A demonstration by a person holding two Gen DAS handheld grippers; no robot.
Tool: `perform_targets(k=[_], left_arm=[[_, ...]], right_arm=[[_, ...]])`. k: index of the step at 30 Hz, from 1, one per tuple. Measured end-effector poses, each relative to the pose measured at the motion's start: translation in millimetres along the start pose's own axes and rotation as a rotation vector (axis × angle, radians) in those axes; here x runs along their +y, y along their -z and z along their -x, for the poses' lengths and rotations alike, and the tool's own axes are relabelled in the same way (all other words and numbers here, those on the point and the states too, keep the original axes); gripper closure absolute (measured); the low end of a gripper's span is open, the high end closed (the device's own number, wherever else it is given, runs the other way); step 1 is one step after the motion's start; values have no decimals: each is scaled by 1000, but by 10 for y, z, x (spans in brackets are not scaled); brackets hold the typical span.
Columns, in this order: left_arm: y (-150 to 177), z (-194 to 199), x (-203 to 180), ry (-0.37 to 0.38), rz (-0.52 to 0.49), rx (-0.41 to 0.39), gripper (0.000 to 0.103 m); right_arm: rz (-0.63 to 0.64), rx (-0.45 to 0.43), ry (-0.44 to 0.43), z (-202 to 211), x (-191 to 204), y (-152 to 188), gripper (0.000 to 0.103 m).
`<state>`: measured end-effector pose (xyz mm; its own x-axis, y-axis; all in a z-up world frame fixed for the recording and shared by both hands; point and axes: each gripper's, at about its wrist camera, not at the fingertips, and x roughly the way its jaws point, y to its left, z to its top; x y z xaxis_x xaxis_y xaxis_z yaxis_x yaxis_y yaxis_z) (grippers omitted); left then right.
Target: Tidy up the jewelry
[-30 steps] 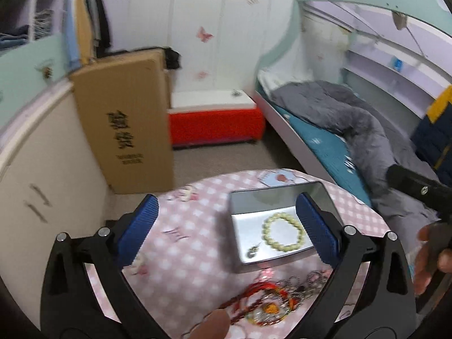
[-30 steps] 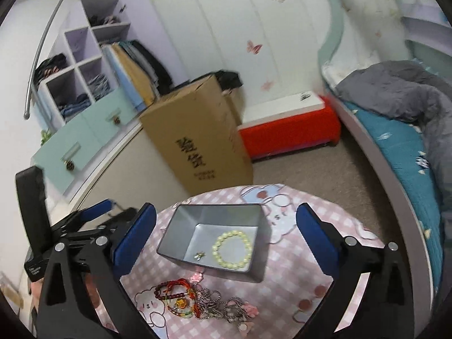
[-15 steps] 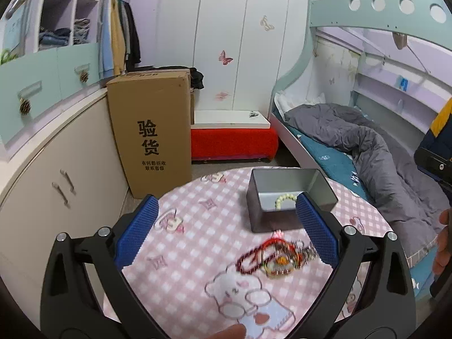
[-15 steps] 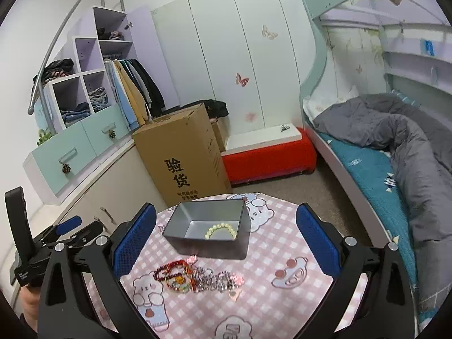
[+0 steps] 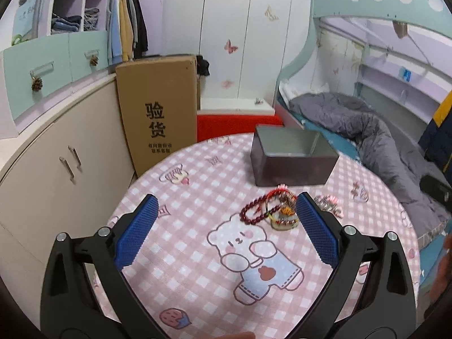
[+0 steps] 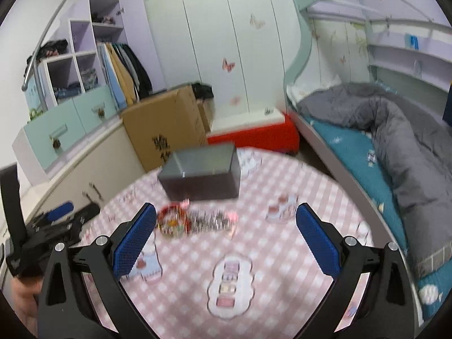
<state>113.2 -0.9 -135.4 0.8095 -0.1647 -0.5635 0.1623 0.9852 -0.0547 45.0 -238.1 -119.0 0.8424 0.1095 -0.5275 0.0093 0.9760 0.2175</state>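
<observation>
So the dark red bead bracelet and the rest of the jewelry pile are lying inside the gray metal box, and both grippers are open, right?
Not quite. The dark red bead bracelet and the jewelry pile lie on the pink checked tablecloth in front of the gray metal box, as the left wrist view shows. Both grippers, left gripper and right gripper, are open.

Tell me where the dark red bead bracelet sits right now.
In the left wrist view, the dark red bead bracelet lies on the pink checked tablecloth, just in front of the grey tin box, at the left of the jewelry pile.

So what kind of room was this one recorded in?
Most likely a child's bedroom: a teal-framed bunk bed with a grey duvet, white wardrobe doors with butterfly stickers, and a round table under a pink checked cartoon-bear cloth.
</observation>
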Motion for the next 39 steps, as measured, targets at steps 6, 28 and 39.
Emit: perform_targets(k=[6, 28, 39], left_arm=[[29, -324, -128, 9, -48, 70, 7], [133, -1273, -512, 116, -177, 269, 86], [21, -864, -308, 189, -96, 170, 98]], right_arm=[[-1, 27, 2, -73, -2, 39, 7], [-23, 110, -5, -400, -190, 144, 7], [-23, 122, -6, -399, -200, 155, 7]])
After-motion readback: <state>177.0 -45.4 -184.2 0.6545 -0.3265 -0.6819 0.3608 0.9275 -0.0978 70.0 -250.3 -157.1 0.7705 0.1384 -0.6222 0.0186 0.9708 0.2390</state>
